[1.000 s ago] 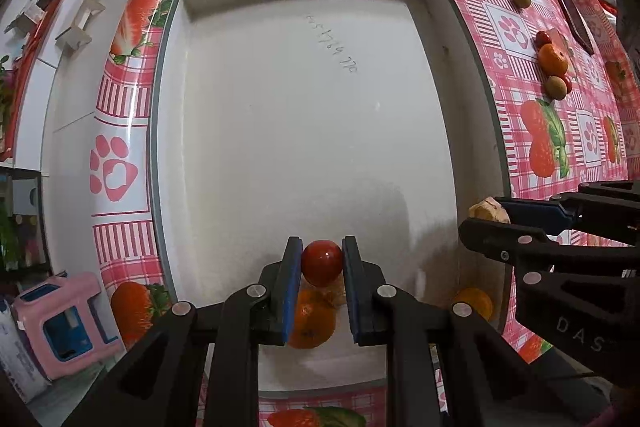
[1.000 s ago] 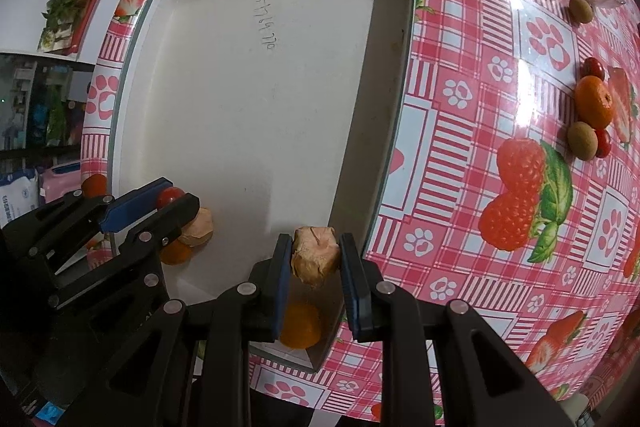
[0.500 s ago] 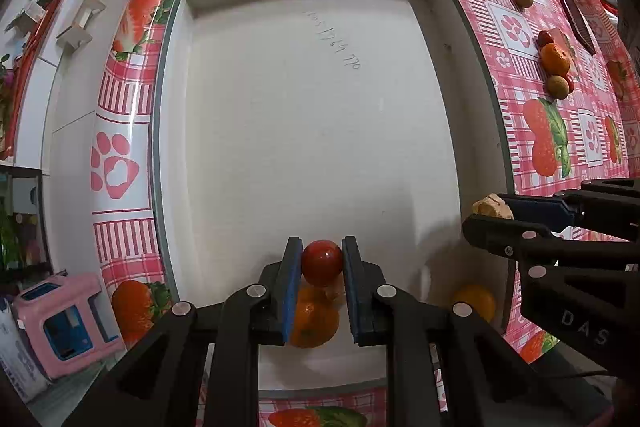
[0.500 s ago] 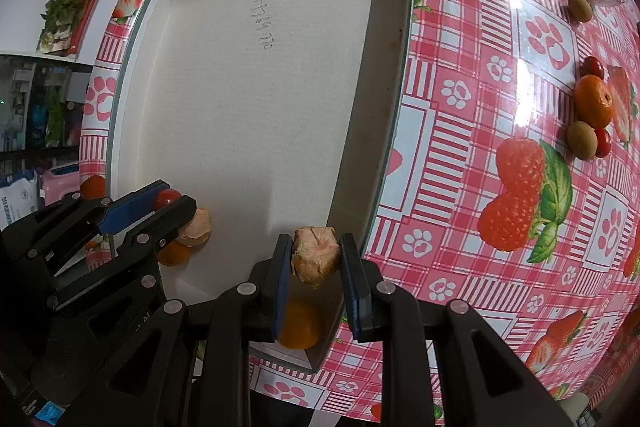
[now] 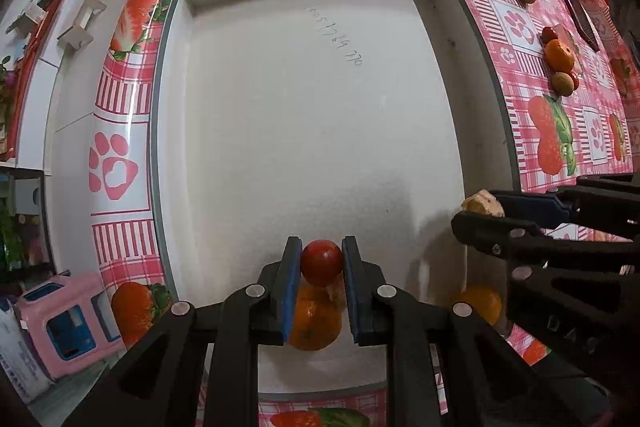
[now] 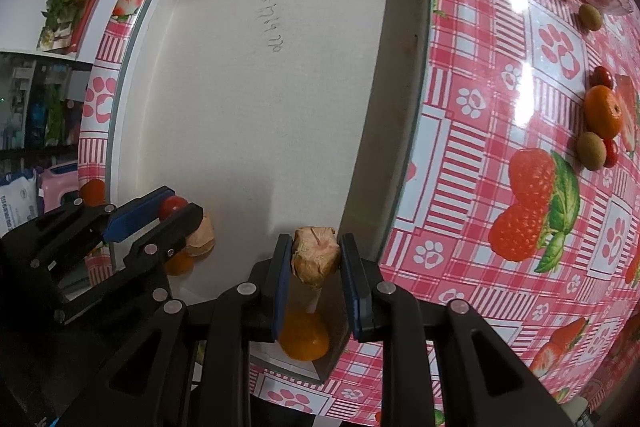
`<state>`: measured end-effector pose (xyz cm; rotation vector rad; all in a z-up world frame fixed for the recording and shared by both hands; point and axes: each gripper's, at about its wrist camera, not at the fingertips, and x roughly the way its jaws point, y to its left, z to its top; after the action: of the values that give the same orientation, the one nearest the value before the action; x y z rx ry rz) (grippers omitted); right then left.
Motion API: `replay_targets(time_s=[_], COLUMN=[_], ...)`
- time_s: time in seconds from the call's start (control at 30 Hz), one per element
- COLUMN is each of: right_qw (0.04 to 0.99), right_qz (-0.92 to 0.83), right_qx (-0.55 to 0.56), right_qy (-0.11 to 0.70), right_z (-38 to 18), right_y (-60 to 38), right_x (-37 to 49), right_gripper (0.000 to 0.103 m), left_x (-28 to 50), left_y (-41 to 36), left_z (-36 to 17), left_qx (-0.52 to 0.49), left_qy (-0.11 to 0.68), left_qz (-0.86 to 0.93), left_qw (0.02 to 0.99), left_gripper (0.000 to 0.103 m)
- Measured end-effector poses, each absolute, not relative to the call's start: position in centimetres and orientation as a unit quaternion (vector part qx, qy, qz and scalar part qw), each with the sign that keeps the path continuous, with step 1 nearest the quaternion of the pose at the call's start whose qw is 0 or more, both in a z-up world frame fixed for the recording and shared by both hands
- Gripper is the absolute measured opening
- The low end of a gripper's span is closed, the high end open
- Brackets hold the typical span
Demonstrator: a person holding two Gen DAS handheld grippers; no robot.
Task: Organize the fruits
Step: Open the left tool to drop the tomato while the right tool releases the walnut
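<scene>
Left claw: a red cherry tomato is being gripped above the white tray.
Right claw: a husked physalis is being gripped over the tray's corner.
Tray: two oranges and another physalis are being held there.
Table: more fruit is being left.

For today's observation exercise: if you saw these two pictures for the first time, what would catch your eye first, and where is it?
Most striking is the big white tray on the pink strawberry tablecloth. Over its near end, the left gripper clamps a small red tomato, and the right gripper clamps a papery tan husked fruit.
</scene>
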<state>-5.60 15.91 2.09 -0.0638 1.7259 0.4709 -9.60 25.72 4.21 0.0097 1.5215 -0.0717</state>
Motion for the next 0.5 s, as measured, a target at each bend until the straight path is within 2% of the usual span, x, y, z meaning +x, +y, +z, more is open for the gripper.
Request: replay_targets(time_s=[0.07,0.1,0.13,0.3,0.33,0.37,0.4,0.43,0.5], right_qw=[0.625,0.625,0.626,0.634,0.636,0.637,0.639,0.641,0.648], right_qz=[0.207,0.208,0.208,0.209,0.210,0.213,0.216,0.219,0.221], right_qx=[-0.025,-0.023,-0.022,-0.009,-0.007,-0.005,-0.004,-0.005,-0.011], right_qy=[0.752,0.752,0.751,0.744,0.743,0.741,0.738,0.735,0.729], right_z=[2.2,2.2,2.3,3.0,3.2,3.5,3.7,4.1,4.8], right_y=[15.9,15.9,15.9,15.6,15.6,15.6,15.7,15.7,15.5], right_x=[-5.6,-5.6,-5.6,-5.1,-5.0,-4.9,-4.9,-4.7,-4.5], right_gripper=[0.027,0.031,0.039,0.055,0.060,0.062,0.068,0.072,0.078], left_x=[-9.6,-9.5,-9.6,-9.6,-9.6,-9.6,-9.6,-9.7,-9.7], left_y=[25.7,25.6,25.6,25.5,25.5,25.6,26.0,26.0,26.1], left_z=[4.2,4.4,4.3,4.5,4.6,4.6,4.8,5.4,6.1], left_qx=[0.009,0.011,0.013,0.009,0.008,0.009,0.011,0.017,0.020], left_qy=[0.689,0.689,0.690,0.695,0.696,0.697,0.694,0.684,0.676], left_qz=[-0.033,-0.032,-0.031,-0.026,-0.025,-0.024,-0.021,-0.011,-0.011], left_qw=[0.724,0.724,0.723,0.719,0.717,0.717,0.719,0.730,0.736], left_gripper=[0.022,0.022,0.022,0.022,0.025,0.047,0.075,0.082,0.083])
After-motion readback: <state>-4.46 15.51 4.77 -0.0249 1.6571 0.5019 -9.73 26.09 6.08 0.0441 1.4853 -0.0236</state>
